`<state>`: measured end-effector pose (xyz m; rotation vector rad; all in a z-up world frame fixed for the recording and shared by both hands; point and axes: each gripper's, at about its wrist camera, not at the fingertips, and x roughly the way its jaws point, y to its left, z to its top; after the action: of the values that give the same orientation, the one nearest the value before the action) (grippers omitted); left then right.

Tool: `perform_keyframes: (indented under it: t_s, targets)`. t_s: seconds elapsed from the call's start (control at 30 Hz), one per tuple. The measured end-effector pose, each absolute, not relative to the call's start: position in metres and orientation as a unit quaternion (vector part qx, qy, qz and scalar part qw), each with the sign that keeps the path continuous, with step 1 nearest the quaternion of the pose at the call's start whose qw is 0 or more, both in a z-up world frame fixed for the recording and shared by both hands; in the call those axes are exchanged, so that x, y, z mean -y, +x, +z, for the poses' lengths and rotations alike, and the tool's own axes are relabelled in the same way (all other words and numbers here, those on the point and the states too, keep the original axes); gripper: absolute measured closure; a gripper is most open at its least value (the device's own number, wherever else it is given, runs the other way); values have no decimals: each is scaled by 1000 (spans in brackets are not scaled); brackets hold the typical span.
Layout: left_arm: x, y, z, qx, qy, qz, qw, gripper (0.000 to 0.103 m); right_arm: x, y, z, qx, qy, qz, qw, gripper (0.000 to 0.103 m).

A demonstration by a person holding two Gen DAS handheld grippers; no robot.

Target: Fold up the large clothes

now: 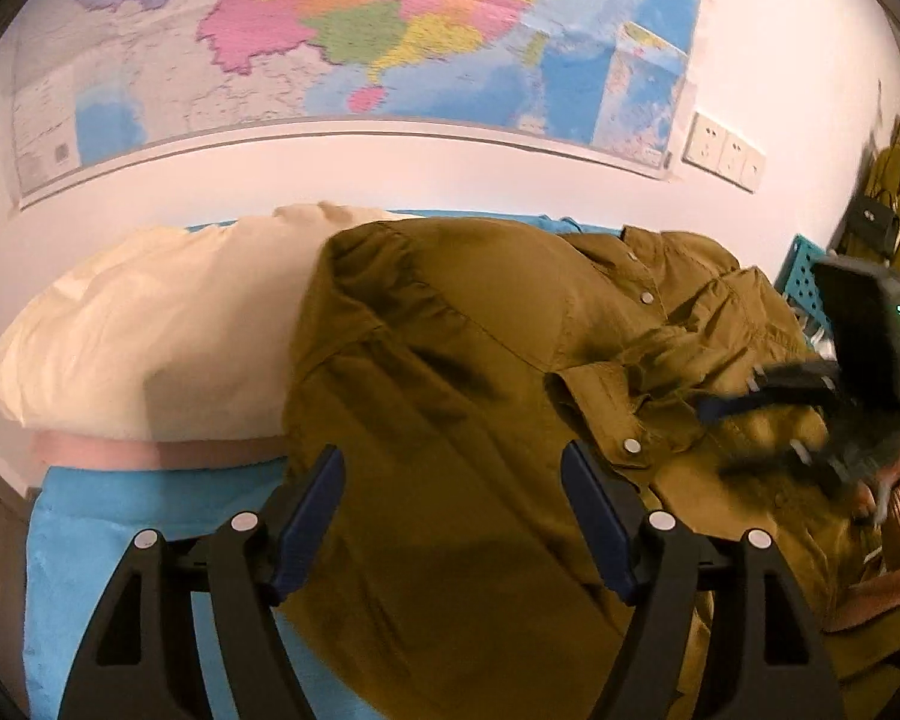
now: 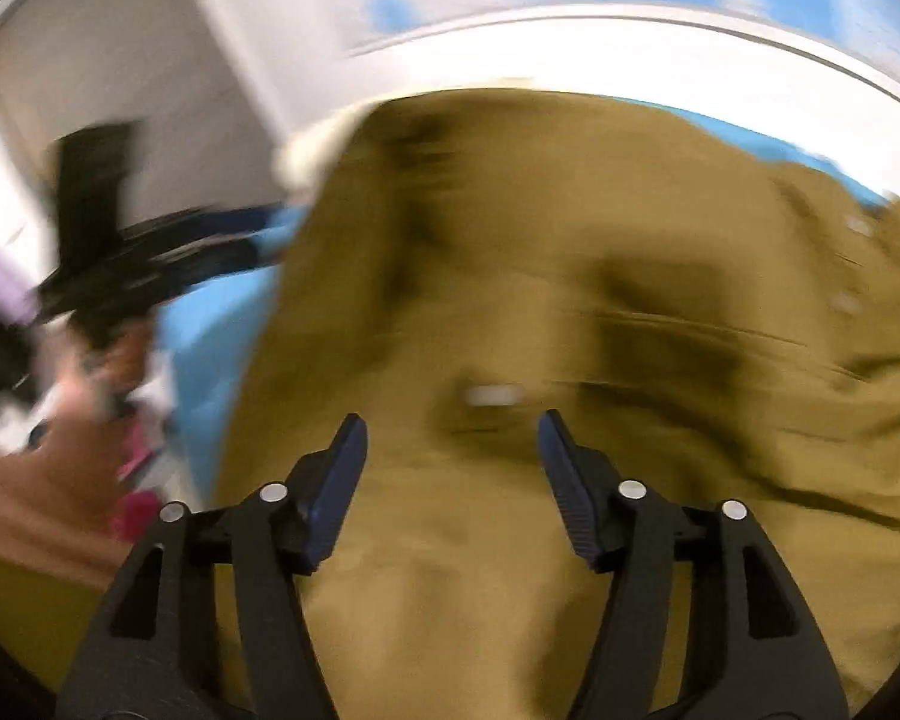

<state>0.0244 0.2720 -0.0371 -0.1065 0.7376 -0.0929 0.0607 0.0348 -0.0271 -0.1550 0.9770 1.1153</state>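
An olive-green button-front garment (image 1: 462, 360) lies crumpled across a blue bed sheet (image 1: 120, 516), with its collar and snap buttons toward the right. My left gripper (image 1: 450, 456) hovers open over the garment's left half, with nothing between its fingers. In the right wrist view, which is blurred, my right gripper (image 2: 450, 420) is also open above the olive garment (image 2: 510, 312), and no cloth is pinched. Each gripper shows in the other's view: the right gripper (image 1: 726, 438) over the garment's right side, the left gripper (image 2: 258, 237) at the left edge.
A cream pillow (image 1: 150, 330) lies at the head of the bed on the left, partly under the garment. A wall map (image 1: 360, 48) and sockets (image 1: 726, 150) are behind. A teal crate (image 1: 801, 276) and hanging clothes stand at the far right.
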Motion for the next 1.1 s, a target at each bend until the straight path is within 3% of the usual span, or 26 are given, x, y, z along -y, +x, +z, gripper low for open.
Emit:
perform_keyframes:
  t_s: [0.13, 0.23, 0.3, 0.33, 0.37, 0.57, 0.8, 0.97, 1.1]
  targets:
    - [-284, 22, -39, -357, -65, -43, 931, 31, -87, 25, -40, -463, -105, 557, 682, 32]
    - [-286, 19, -39, -355, -67, -48, 931, 31, -116, 18, -64, -494, -116, 557, 657, 35]
    - [-288, 16, -39, -355, -66, -48, 931, 31, -128, 16, -69, -491, -130, 561, 654, 57]
    - [-288, 15, -39, -355, -67, -48, 931, 31, -127, 18, -70, -491, -128, 566, 650, 89]
    - [-290, 15, -39, -355, -69, -47, 931, 31, -128, 20, -66, -499, -110, 576, 638, 98]
    - [-297, 5, -22, -325, -90, -67, 939, 31, -83, 35, 26, -422, -95, 588, 684, 98]
    - [-276, 13, 2, -302, -76, -101, 945, 31, 40, 79, 116, -364, -103, 474, 795, 98]
    - [-238, 37, 1, -318, -56, -137, 936, 30, 115, 120, 116, -382, -96, 368, 842, 98]
    - [-203, 60, -7, -341, -28, -148, 928, 30, 160, 155, 69, -441, -65, 310, 840, 96]
